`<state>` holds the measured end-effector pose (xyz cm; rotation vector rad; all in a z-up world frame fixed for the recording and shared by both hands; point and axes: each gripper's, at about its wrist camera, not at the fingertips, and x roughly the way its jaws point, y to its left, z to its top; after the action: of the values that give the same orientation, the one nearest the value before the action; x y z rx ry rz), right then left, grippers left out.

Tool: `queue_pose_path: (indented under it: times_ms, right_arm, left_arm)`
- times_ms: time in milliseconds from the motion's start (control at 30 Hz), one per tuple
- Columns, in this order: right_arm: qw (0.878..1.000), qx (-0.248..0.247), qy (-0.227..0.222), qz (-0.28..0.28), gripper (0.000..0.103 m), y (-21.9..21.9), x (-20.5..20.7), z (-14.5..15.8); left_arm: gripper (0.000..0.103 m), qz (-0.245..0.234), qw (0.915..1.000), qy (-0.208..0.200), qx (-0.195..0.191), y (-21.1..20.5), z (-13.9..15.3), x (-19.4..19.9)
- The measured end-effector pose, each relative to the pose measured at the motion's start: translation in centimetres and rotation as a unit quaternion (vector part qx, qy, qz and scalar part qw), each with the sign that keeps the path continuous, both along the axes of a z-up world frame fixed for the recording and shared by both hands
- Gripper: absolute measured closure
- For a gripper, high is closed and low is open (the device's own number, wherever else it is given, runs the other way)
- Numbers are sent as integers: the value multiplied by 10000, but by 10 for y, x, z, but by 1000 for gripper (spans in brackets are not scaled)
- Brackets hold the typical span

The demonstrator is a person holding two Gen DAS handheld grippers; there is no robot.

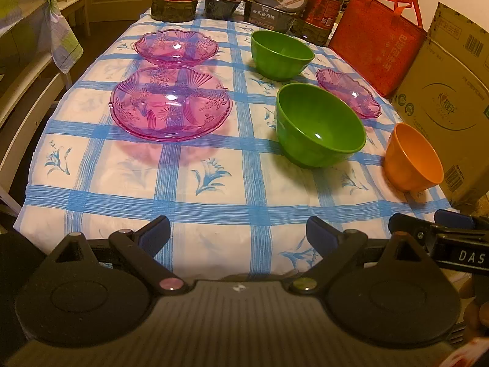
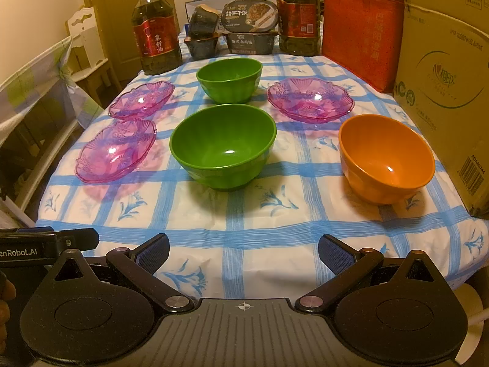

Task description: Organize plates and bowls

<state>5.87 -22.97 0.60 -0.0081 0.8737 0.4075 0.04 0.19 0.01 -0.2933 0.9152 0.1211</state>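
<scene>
A lived-in home dining room: blue-checked floral tablecloth [image 2: 244, 223] over a table, big amber cooking-oil bottles with red labels [image 2: 156, 39] and boxed instant meals [image 2: 250, 15] at the far end, red fabric tote bag [image 2: 360, 36] and brown cardboard carton [image 2: 449, 91] right, wooden door [image 2: 122, 15] far left.

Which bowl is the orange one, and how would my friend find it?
Look at the blue-checked table, on the side by the big cardboard box. The orange bowl stands there alone, near the front edge. The other two bowls are green, and the plates are see-through pink.
</scene>
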Motion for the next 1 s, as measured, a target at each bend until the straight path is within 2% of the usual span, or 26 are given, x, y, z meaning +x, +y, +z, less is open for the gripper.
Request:
queue_pose_path:
  times_ms: [1000]
  right_arm:
    - [10000,33,18,22,0,2,1,1]
  left_arm:
    - [8,-17,10000,-9,-20,-3,4,0]
